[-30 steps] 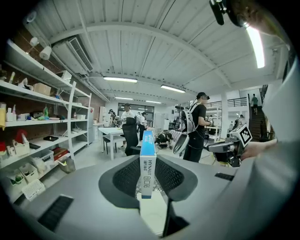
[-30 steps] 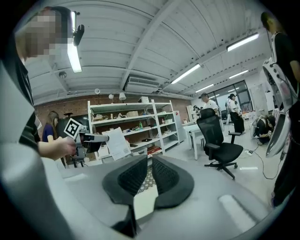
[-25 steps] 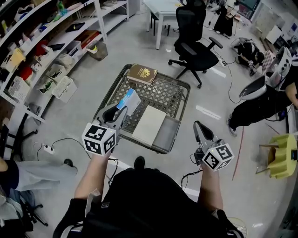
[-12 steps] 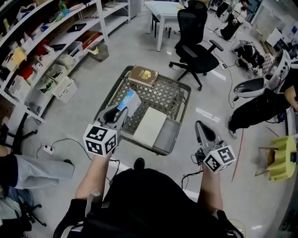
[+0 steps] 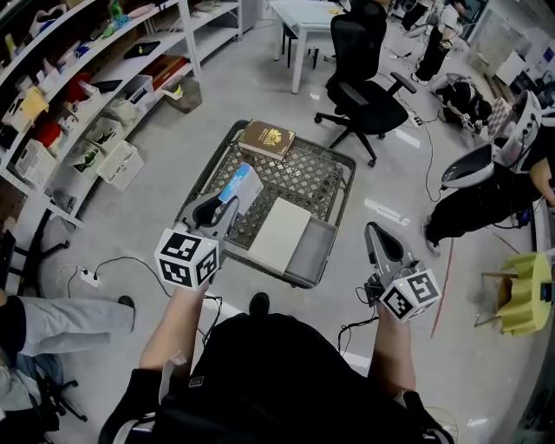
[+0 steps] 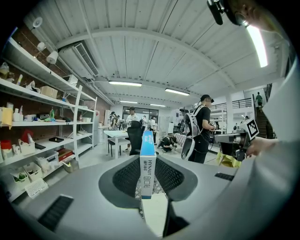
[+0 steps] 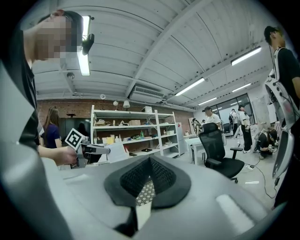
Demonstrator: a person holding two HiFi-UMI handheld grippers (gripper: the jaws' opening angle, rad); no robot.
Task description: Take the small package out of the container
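My left gripper (image 5: 222, 206) is shut on a small blue-and-white package (image 5: 241, 185) and holds it above the left side of the grey mesh container (image 5: 328, 158). In the left gripper view the package (image 6: 146, 161) stands upright, pinched between the two pads of the left gripper (image 6: 146, 176). My right gripper (image 5: 374, 231) hangs outside the container past its near right corner, shut with nothing in it. The right gripper view shows the right gripper (image 7: 148, 182) with its jaws closed together. A flat white box (image 5: 279, 232) lies inside the container and a brown book (image 5: 267, 139) rests at its far edge.
Shelving with boxes (image 5: 95, 104) lines the left side. A black office chair (image 5: 364, 74) and a white table (image 5: 308, 17) stand beyond the container. A person (image 5: 486, 195) is at the right, near a yellow stool (image 5: 525, 290). A power strip and cable (image 5: 91, 277) lie on the floor at left.
The left gripper keeps still with the package. The right gripper has drifted a touch to the right. A person's leg at the lower left has shifted.
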